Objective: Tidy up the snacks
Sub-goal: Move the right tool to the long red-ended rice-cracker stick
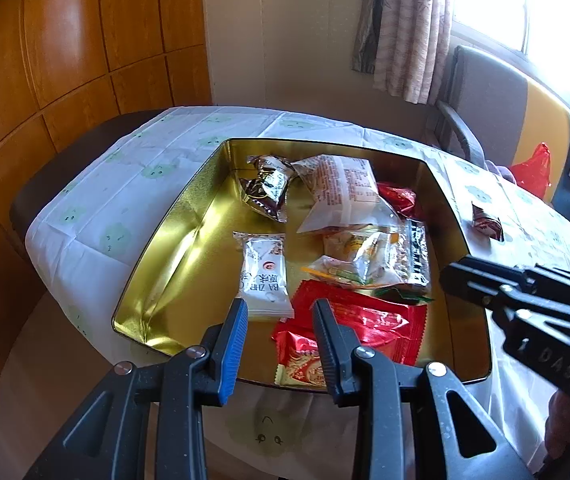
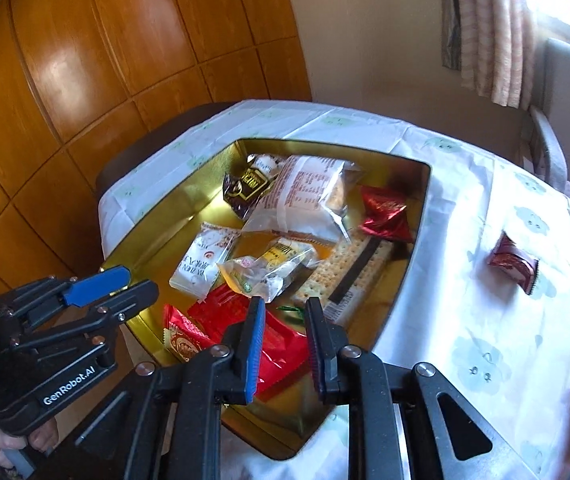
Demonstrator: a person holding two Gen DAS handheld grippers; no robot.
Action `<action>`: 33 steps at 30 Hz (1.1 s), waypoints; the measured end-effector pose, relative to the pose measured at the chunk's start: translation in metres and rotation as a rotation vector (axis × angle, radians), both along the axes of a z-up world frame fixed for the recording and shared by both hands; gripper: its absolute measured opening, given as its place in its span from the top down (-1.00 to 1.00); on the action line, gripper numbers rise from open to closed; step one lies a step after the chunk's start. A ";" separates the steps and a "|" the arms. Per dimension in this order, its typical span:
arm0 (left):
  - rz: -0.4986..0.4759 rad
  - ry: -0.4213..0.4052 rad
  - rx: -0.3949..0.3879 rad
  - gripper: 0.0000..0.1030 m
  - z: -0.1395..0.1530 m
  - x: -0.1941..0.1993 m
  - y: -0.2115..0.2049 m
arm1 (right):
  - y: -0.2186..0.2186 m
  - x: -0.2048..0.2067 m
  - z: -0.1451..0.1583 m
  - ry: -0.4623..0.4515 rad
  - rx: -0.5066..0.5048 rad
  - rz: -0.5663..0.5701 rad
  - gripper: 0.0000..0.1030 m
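Above, two handheld grippers hover over a gold tin (image 1: pixel 173 248) of snacks set on a white tablecloth (image 1: pixel 97 184) printed with pale green faces. The left gripper (image 1: pixel 281 312) holds its fingers apart with nothing between them; just past its blue-padded fingertips (image 1: pixel 237 320) lie a white packet (image 1: pixel 265 276) and a large red packet (image 1: pixel 369 320), the latter showing in the gap between the fingers. The right gripper (image 2: pixel 283 312) is likewise parted and empty, its fingertips over the near edge of the same red packet (image 2: pixel 245 312). Beyond both pairs of fingers, deeper in the tin, sit a clear crinkled wrapper (image 2: pixel 269 272), a sleeve of crackers (image 2: pixel 349 268), a large pale bag with printed text (image 2: pixel 305 200), a dark brown sachet (image 2: pixel 249 188) and a small red foil packet (image 2: pixel 385 212) toward the right wall. A second, smaller red-and-gold packet (image 2: pixel 183 340) lies left of the right gripper's fingers, touching the big red one. Outside the tin, well to the right of the right fingers, a lone dark red packet (image 2: pixel 513 264) rests on the cloth. Wood panelling (image 1: pixel 65 60), a curtain (image 1: pixel 405 28) and a chair (image 1: pixel 497 108) stand behind the table.
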State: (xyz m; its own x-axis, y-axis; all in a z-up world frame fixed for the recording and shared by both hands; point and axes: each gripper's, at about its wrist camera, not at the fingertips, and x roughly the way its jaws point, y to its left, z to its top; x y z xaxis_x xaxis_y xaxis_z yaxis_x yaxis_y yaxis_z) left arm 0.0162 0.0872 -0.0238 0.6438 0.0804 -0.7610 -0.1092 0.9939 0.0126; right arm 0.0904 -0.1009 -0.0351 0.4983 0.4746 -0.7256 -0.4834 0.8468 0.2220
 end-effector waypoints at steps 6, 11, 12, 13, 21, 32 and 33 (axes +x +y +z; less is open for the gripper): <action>-0.026 -0.002 0.010 0.33 0.002 -0.002 -0.009 | -0.025 -0.010 0.012 -0.034 0.021 -0.074 0.06; -0.048 -0.002 0.017 0.34 0.003 -0.003 -0.017 | -0.049 -0.016 0.017 -0.037 0.036 -0.137 -0.18; -0.052 -0.002 0.018 0.33 0.003 -0.003 -0.018 | -0.055 -0.018 0.017 -0.035 0.040 -0.152 -0.20; -0.057 -0.001 0.020 0.33 0.003 -0.004 -0.020 | -0.060 -0.018 0.017 -0.032 0.041 -0.164 -0.21; -0.079 -0.008 0.036 0.34 0.005 -0.007 -0.028 | -0.080 -0.029 0.013 -0.026 0.025 -0.216 -0.22; -0.108 -0.015 0.050 0.34 0.007 -0.010 -0.038 | -0.083 -0.046 0.008 -0.044 -0.017 -0.215 -0.22; -0.111 -0.014 0.051 0.33 0.007 -0.010 -0.039 | -0.083 -0.047 0.008 -0.045 -0.020 -0.216 -0.23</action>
